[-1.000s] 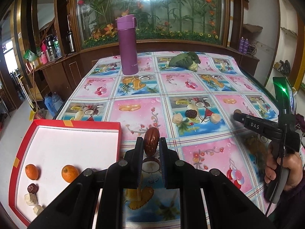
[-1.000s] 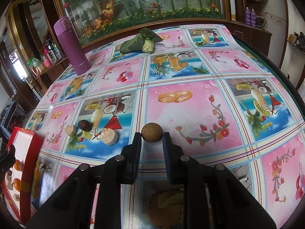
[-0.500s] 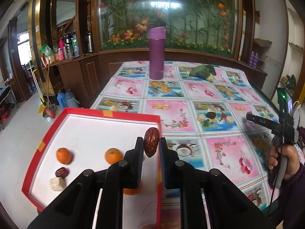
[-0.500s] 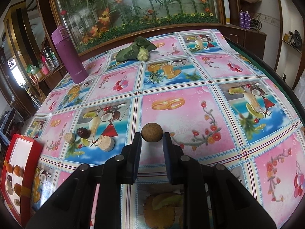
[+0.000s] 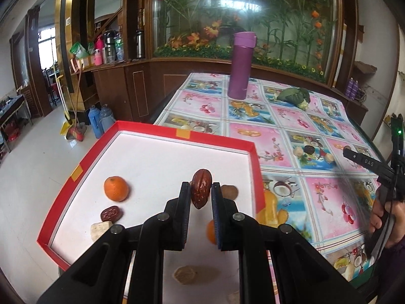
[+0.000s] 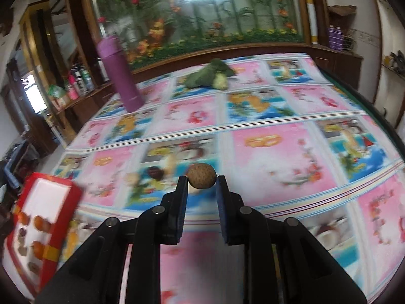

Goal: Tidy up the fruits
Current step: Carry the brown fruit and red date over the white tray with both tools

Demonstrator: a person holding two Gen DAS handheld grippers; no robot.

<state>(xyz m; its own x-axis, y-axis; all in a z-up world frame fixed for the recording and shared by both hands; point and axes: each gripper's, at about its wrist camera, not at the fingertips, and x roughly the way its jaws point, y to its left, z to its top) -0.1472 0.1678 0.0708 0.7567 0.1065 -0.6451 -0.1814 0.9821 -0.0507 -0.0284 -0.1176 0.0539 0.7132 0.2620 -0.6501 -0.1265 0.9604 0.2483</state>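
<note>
We see the desk under a pink and blue fruit-print cloth. On it stand a purple flask, upright near the far edge, a leafy green vegetable beside it, and a red-rimmed tray at the near left corner.
</note>
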